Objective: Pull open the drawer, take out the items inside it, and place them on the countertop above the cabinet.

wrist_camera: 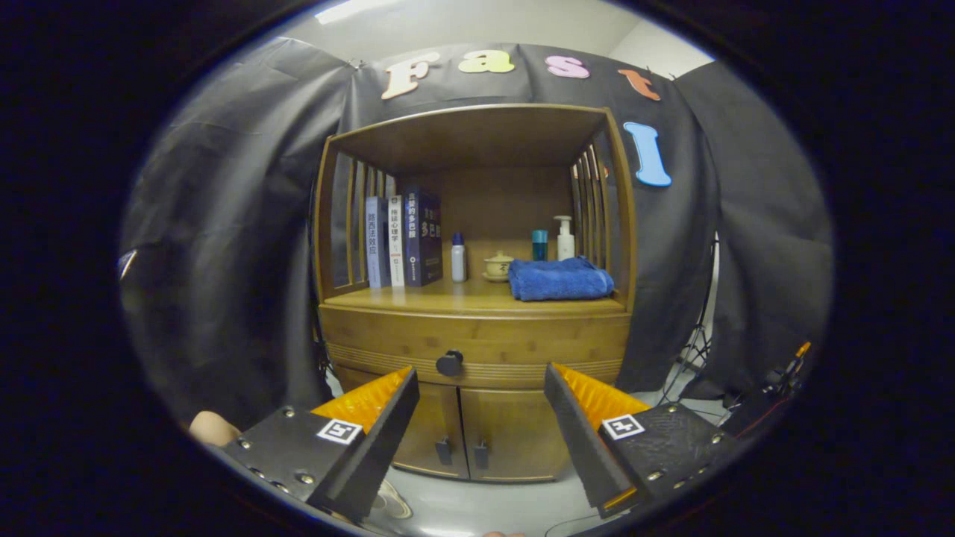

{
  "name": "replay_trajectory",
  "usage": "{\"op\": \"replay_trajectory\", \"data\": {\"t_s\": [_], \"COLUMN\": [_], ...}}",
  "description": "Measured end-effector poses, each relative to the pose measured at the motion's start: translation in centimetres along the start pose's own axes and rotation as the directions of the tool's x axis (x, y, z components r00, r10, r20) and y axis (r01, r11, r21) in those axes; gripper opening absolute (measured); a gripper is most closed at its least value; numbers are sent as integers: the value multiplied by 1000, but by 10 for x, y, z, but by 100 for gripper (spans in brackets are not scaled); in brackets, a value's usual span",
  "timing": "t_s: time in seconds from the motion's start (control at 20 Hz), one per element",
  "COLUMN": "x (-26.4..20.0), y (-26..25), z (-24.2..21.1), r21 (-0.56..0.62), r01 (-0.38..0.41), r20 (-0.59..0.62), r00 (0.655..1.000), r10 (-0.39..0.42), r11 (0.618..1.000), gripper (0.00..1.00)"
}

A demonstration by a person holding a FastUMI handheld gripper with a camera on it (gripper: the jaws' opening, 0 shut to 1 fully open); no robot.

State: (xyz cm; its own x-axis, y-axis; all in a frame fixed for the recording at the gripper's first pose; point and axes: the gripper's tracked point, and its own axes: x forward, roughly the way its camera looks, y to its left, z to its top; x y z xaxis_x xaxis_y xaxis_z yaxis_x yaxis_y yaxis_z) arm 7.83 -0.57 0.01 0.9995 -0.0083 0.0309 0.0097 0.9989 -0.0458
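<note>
black-draped booth, bamboo cabinet (pixel 477 328) ahead. drawer (pixel 477 344) shut under the countertop (pixel 418 297), 1 knob (pixel 449 363) beyond the fingertips. gripper (pixel 481 384) wide open, empty (approach step). next: close in, pinch knob, pull straight back.

Dim booth, overhead ceiling glow, sharp centre, edges fisheye-bent.

Wooden cabinet (pixel 477 328), smooth; terry towel (pixel 559 280); ribbed orange fingers (pixel 597 395).
</note>
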Motion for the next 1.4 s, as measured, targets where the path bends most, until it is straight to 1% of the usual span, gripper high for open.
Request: {"op": "replay_trajectory", "data": {"t_s": [0.3,0.4,0.5,0.65,0.85,0.9,0.95,1.2,1.4], "x": [75,93,114,142,166,166,168,181,192], "y": [19,23,24,21,17,23,26,38,52], "z": [-13,-21,-29,-41,-60,-65,-71,-83,-87], "r21": [-104,-111,-90,-75,-90,-66,-60,-83,-88], "r01": [2,9,20,54,89,71,72,66,42], "r20": [46,41,23,-2,-39,-46,-59,-76,-82], "r00": [999,999,1000,999,995,996,995,994,995], "r10": [3,-4,-18,-55,-93,-74,-75,-72,-50], "r11": [995,994,996,996,992,995,996,994,995], "gripper": [100,99,98,98,98,99,99,98,67]}}
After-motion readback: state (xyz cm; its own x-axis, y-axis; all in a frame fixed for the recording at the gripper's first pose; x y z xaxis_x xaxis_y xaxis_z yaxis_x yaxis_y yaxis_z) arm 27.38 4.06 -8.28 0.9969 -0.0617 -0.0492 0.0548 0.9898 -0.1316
